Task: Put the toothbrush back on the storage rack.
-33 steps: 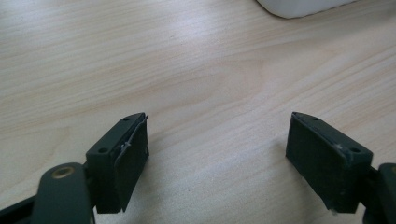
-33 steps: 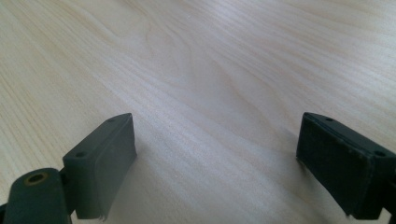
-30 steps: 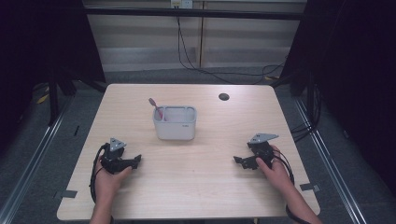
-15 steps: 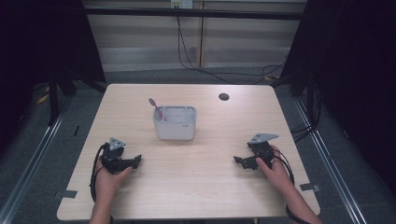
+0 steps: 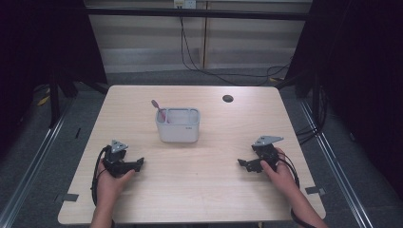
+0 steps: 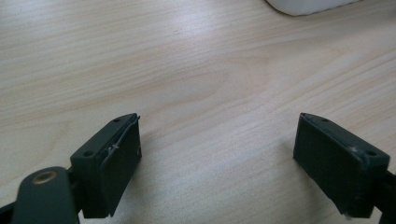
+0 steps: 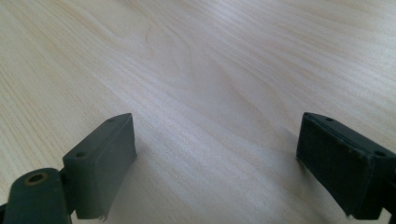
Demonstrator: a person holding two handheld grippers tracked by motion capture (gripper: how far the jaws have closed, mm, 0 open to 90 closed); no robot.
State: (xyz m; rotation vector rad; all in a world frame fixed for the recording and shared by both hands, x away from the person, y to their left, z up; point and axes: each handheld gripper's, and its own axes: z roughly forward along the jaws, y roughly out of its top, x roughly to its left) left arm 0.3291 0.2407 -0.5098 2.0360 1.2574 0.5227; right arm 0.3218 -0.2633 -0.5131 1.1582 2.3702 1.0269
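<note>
A white holder (image 5: 178, 127) stands on the wooden table (image 5: 204, 190) a little behind its middle, with a pink toothbrush (image 5: 159, 110) leaning out of its left end. My left gripper (image 5: 138, 164) rests on the table at the front left, pointing right. Its jaws have just been opening and stand wide in the left gripper view (image 6: 217, 128), with bare wood between them. The holder's rim (image 6: 308, 4) shows at the top edge there. At the front right my right gripper (image 5: 243, 164) points left, open (image 7: 217, 126) over bare wood.
A small dark round hole (image 5: 227, 99) sits in the tabletop at the back right. Cables hang behind the table's far edge. Metal floor rails run along both sides of the table.
</note>
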